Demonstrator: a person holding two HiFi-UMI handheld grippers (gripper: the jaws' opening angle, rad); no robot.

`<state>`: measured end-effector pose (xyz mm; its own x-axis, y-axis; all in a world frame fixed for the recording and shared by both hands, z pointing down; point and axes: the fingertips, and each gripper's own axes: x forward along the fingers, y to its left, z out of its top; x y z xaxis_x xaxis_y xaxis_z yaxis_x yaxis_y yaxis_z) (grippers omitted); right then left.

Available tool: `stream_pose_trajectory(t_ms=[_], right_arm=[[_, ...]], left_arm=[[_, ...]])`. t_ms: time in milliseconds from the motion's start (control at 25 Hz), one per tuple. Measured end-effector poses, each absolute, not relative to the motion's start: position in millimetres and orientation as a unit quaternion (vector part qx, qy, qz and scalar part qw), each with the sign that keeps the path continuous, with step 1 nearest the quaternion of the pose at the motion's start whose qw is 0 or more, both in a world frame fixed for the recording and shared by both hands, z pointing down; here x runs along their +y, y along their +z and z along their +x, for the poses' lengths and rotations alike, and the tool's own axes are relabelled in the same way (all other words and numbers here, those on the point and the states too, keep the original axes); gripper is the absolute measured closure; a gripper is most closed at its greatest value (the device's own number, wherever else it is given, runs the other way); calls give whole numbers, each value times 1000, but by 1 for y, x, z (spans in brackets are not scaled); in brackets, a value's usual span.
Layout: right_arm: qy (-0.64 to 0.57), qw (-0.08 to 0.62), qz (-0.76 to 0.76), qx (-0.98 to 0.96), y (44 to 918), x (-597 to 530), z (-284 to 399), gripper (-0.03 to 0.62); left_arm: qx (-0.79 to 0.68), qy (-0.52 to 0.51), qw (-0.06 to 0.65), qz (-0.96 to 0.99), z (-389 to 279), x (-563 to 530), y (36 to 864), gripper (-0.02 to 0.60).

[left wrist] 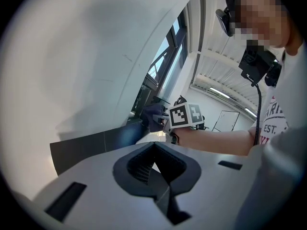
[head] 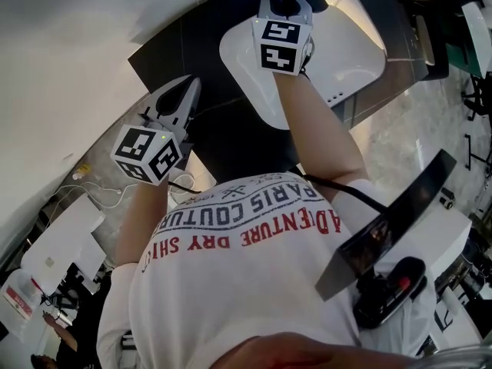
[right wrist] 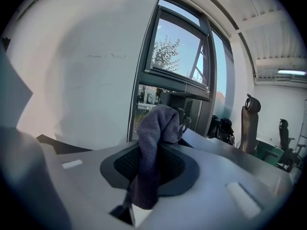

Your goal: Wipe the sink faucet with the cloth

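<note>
While I hold my right claw out over the far rim of the white oval sink basin, its jaws are clamped on a dark grey-blue terry cloth. The cloth stands up in a bunched fold above the jaw tips, and a tail of it hangs down between the pads toward the camera. From the head view the cloth and the claw cover the spot at the back of the basin, so I cannot make out the faucet there. In the right gripper view only a small glint of metal shows, just beside the cloth's right edge.

My left claw is held apart from all this, above the dark table to the left of the sink, close to the plain white wall. Its jaws are drawn together with nothing between them.
</note>
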<state>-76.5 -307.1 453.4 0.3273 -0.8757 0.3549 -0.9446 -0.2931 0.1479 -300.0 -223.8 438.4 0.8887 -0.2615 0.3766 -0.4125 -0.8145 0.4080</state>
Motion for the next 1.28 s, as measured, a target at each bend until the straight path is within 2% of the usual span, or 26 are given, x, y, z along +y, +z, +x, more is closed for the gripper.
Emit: stream_pose_trajectory(t_ms=[680, 960, 1280], right_arm=[[97, 144, 795, -581, 447, -216, -60, 519], [104, 89, 714, -687, 413, -207, -110, 519], [103, 70, 582, -804, 343, -151, -150, 519]], left_arm=[[-124, 162, 240, 949, -257, -183, 438, 579], [-122, 142, 232, 954, -258, -173, 419, 579], [-156, 108, 198, 962, -246, -143, 361, 579]])
